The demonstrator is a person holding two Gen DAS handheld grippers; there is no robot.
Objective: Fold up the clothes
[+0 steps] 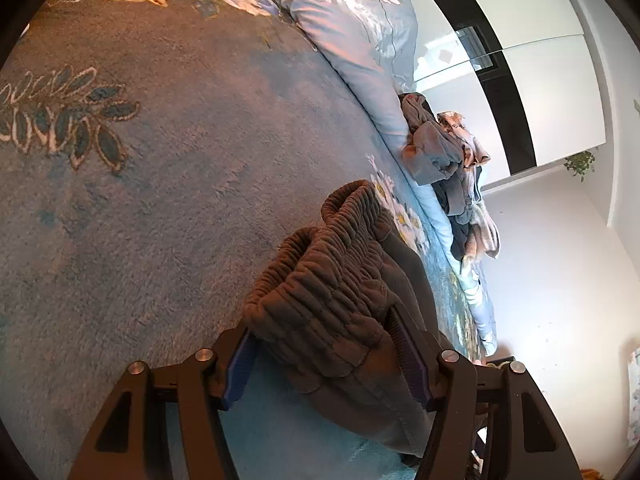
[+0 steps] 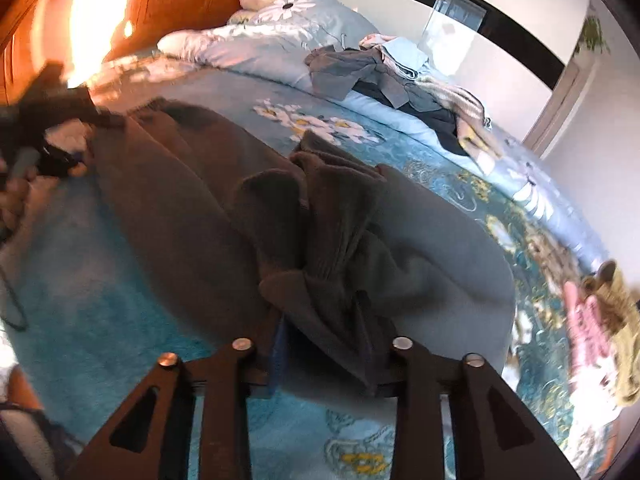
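A pair of grey-brown sweatpants [image 2: 176, 200] lies stretched over the blue floral bed cover [image 2: 100, 320]. My left gripper [image 1: 328, 360] is shut on its gathered elastic waistband [image 1: 320, 280], held between the blue pads. My right gripper [image 2: 324, 344] is shut on a bunched end of the same pants [image 2: 332, 248], which hides the fingertips. The left gripper also shows, blurred, at the far left of the right wrist view [image 2: 48, 136], at the other end of the pants.
A heap of unfolded clothes [image 2: 392, 80] lies at the far side of the bed, also in the left wrist view [image 1: 448, 160]. Daisy-print pillows [image 1: 352, 12] sit by the wooden headboard [image 2: 180, 0]. Pink and yellow items [image 2: 600, 320] lie at the right. A white wall with a dark band [image 1: 508, 92] lies beyond.
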